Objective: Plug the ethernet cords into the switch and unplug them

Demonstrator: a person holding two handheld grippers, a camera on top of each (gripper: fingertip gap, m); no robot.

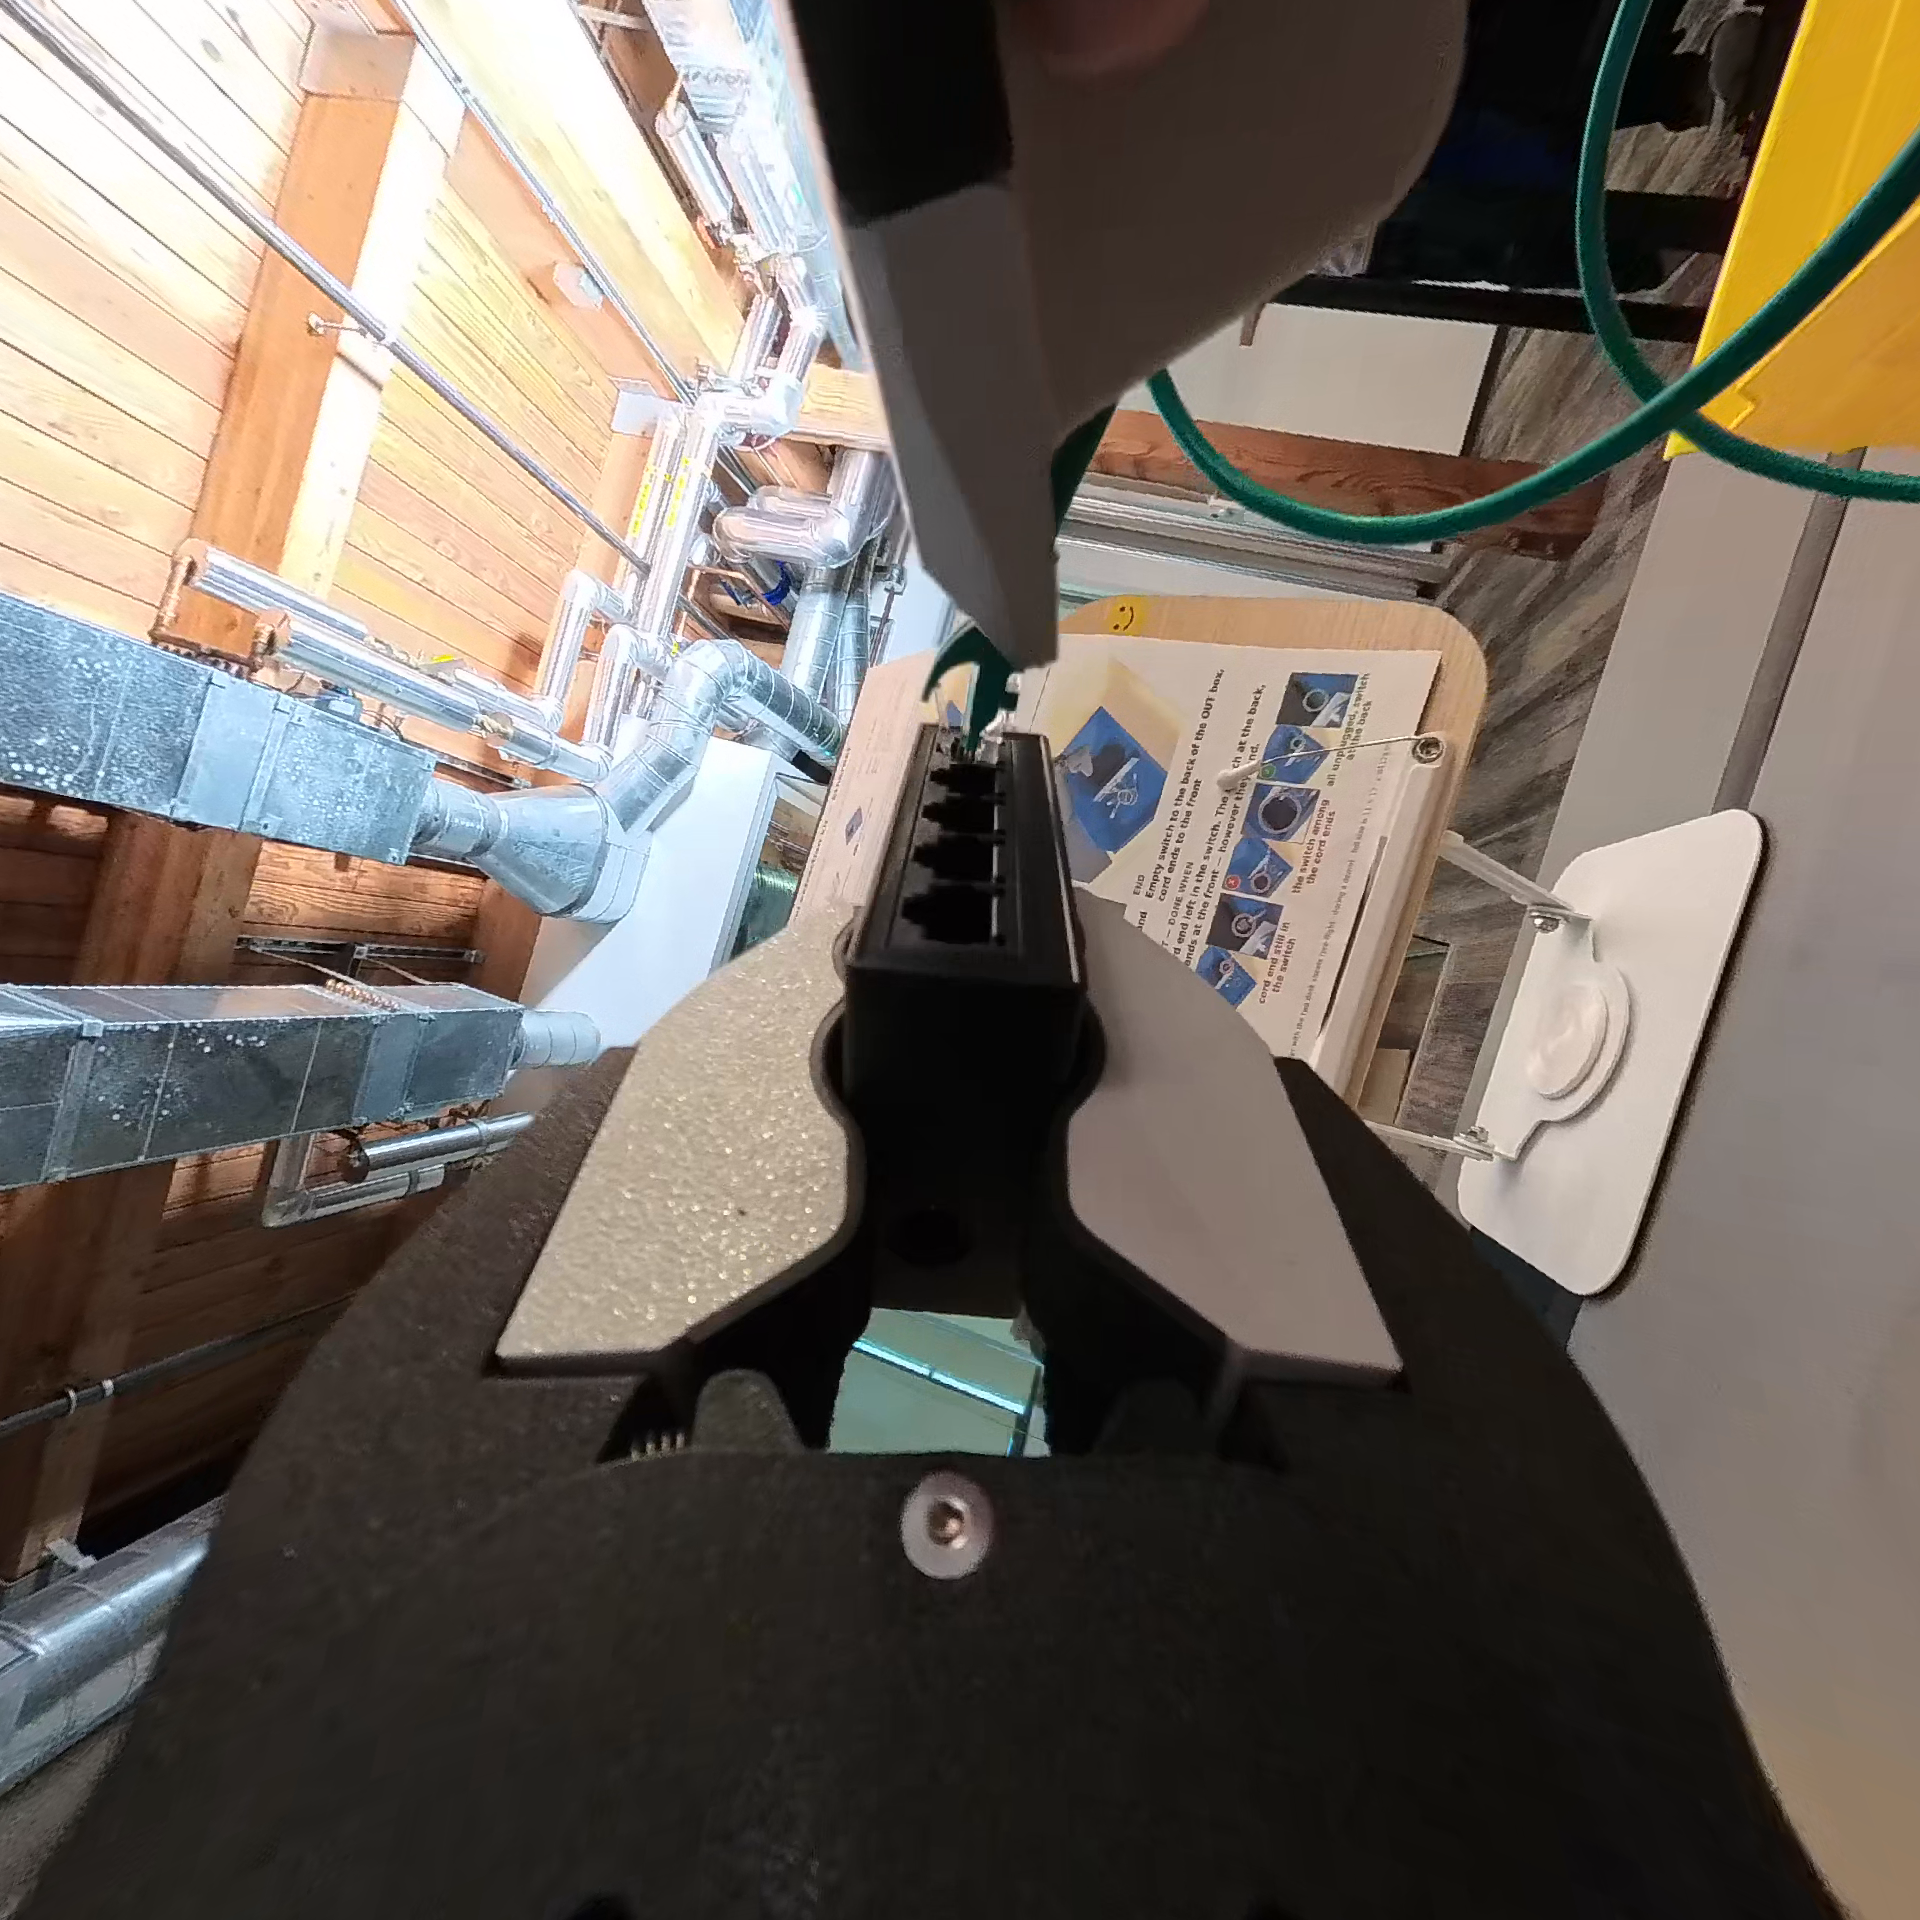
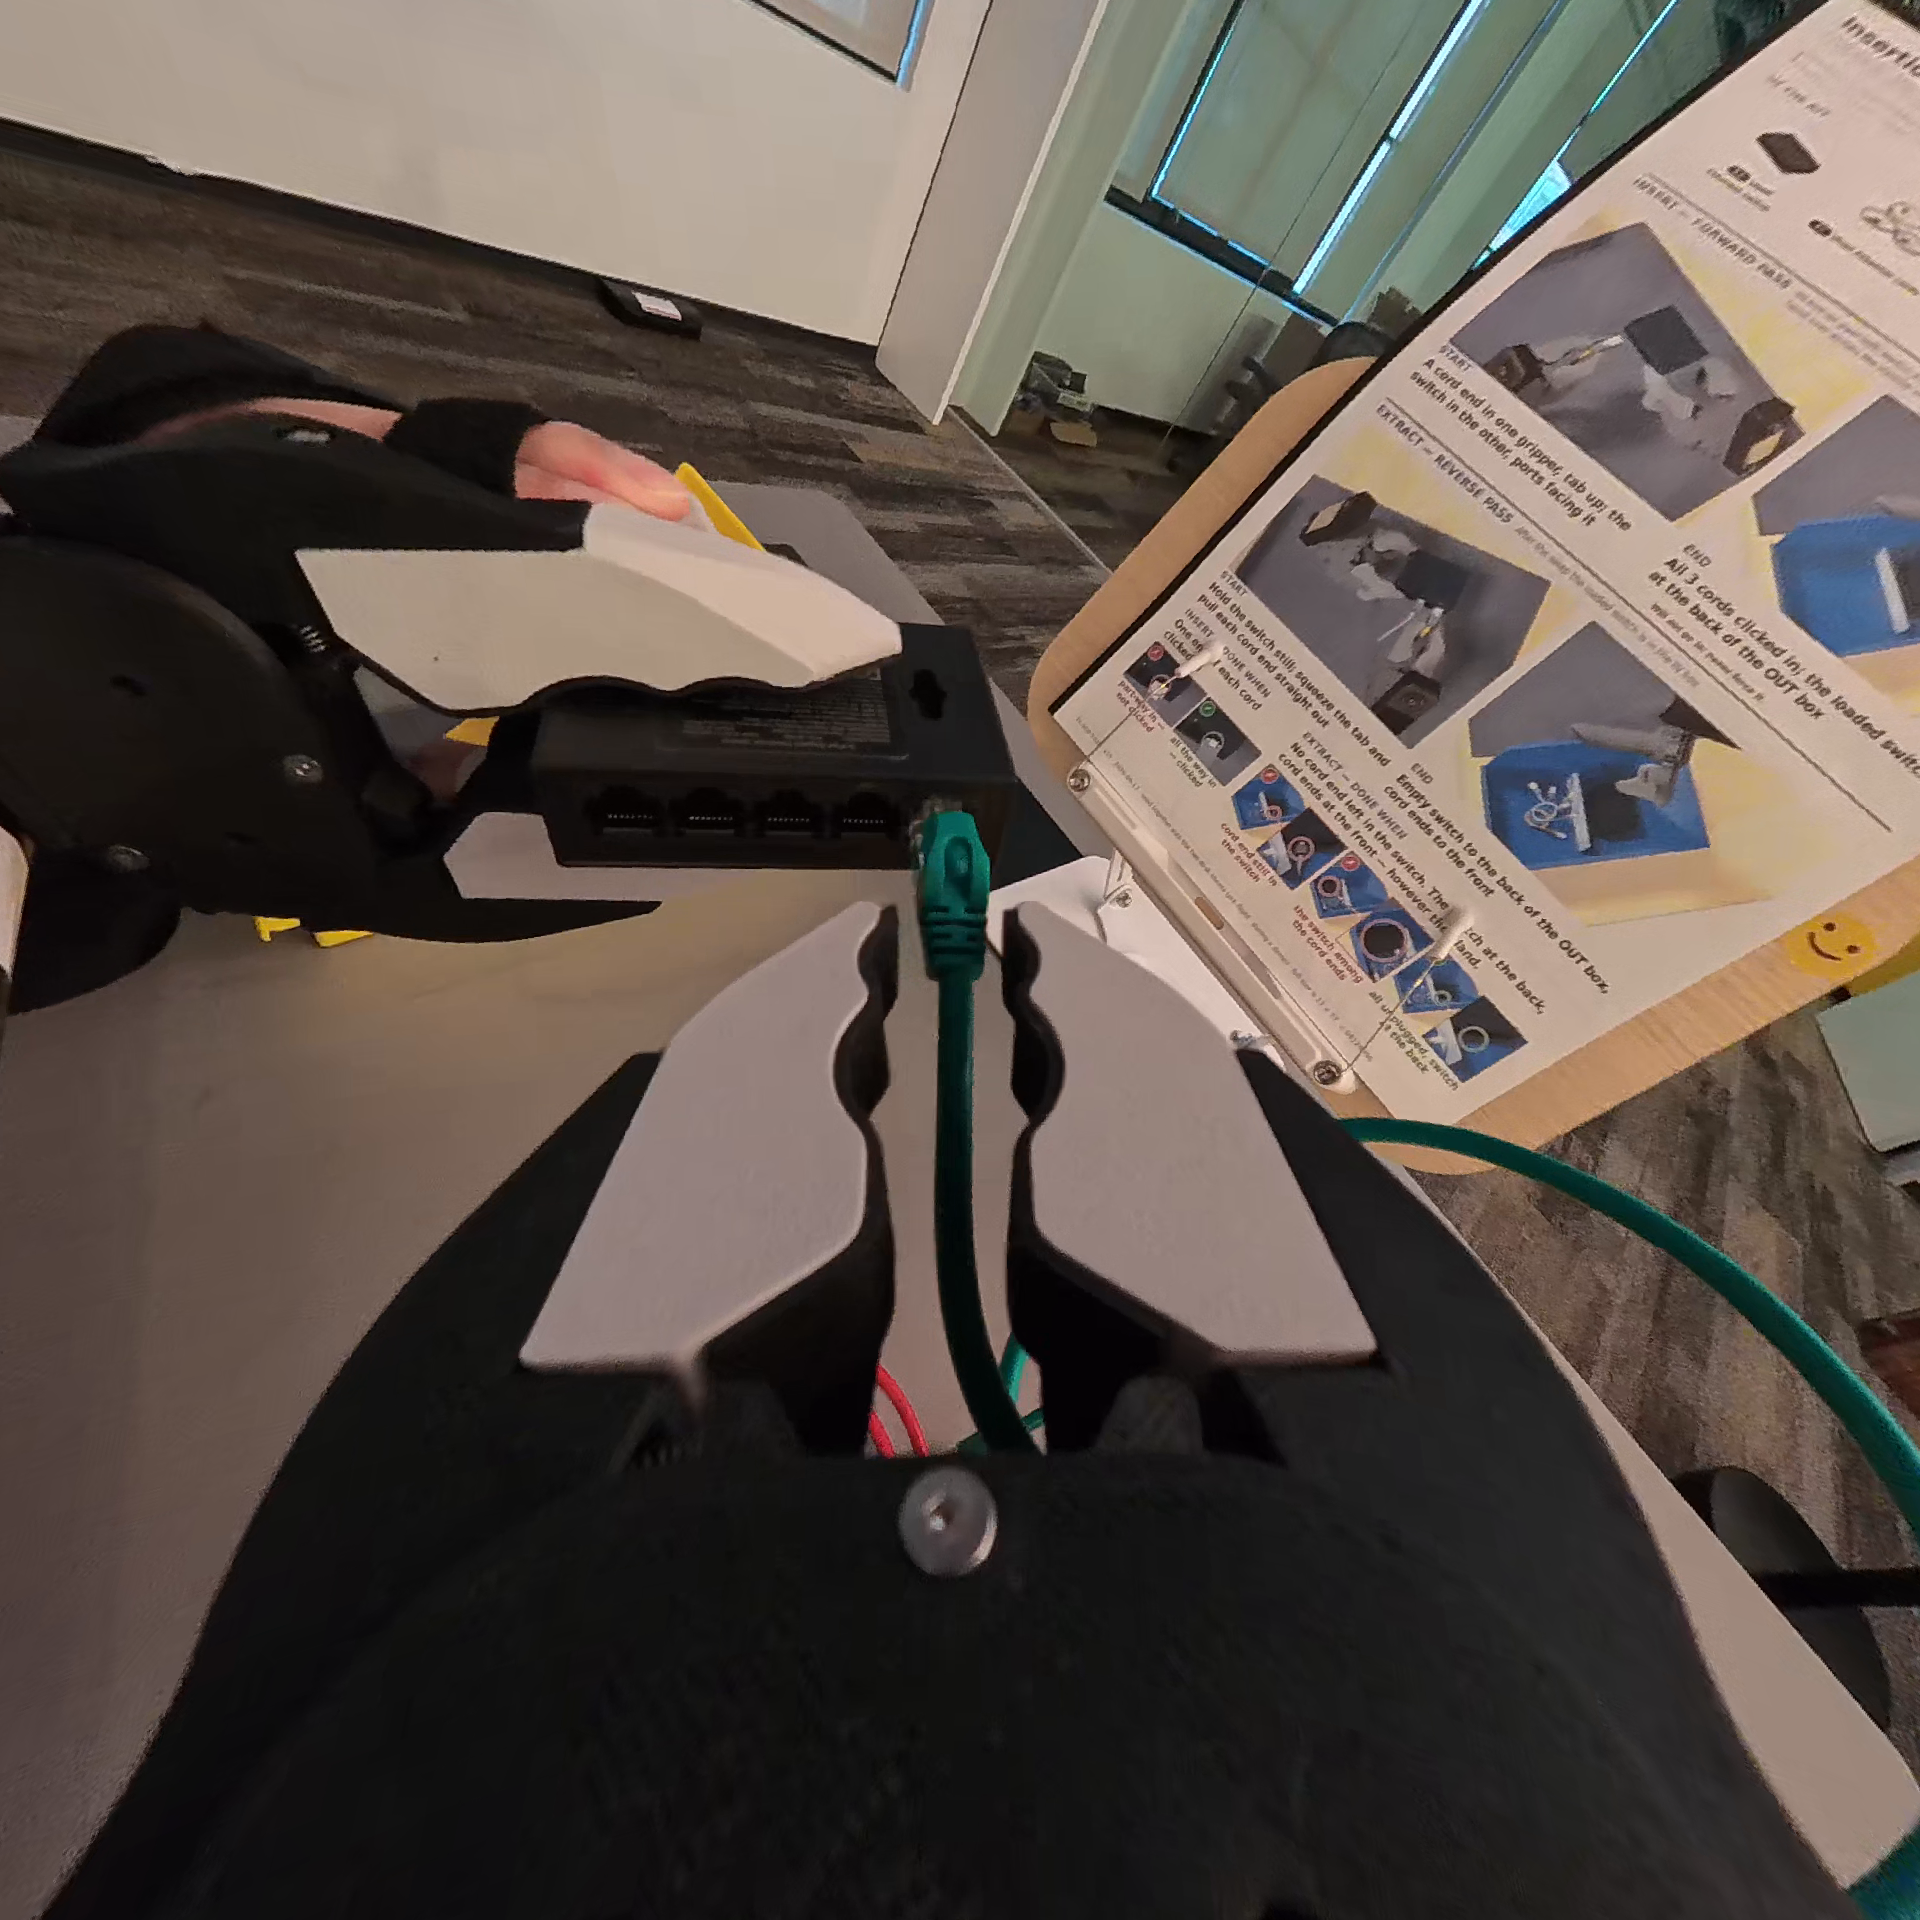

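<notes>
The left gripper (image 1: 961, 935) holds the black switch (image 2: 774, 764) by one end, jaws clamped on its flat faces, so that most of the box juts out past the fingertips above the grey table (image 2: 260, 1091). The row of ports faces the right gripper (image 2: 940, 925); four stand empty and the end port, farthest from the left gripper, carries the plug of the green cord (image 2: 951, 904). The right gripper's jaws are spread — the cord runs down the gap between them without touching either pad, and the plug's ribbed boot sits just beyond the fingertips.

The switch is a matte, hard-edged plastic box with a keyhole slot in its upper face. The fingers (image 2: 748, 1122) are smooth white shells over black, wavy-profiled inner pads. The green cord has a woven-looking jacket and loops away to the right of the table edge; a red cord (image 2: 899, 1423) shows below, behind the right gripper's jaws.

A wooden board (image 2: 1122, 623) bearing a printed instruction sheet (image 2: 1507, 644) stands tilted close beside the switch's free end, leaving little room on that side. A yellow bin (image 1: 1829, 229) lies beyond the left gripper. The floor is grey patterned carpet; the left wrist view shows timber ceiling planks and silver ducting (image 1: 208, 727).
</notes>
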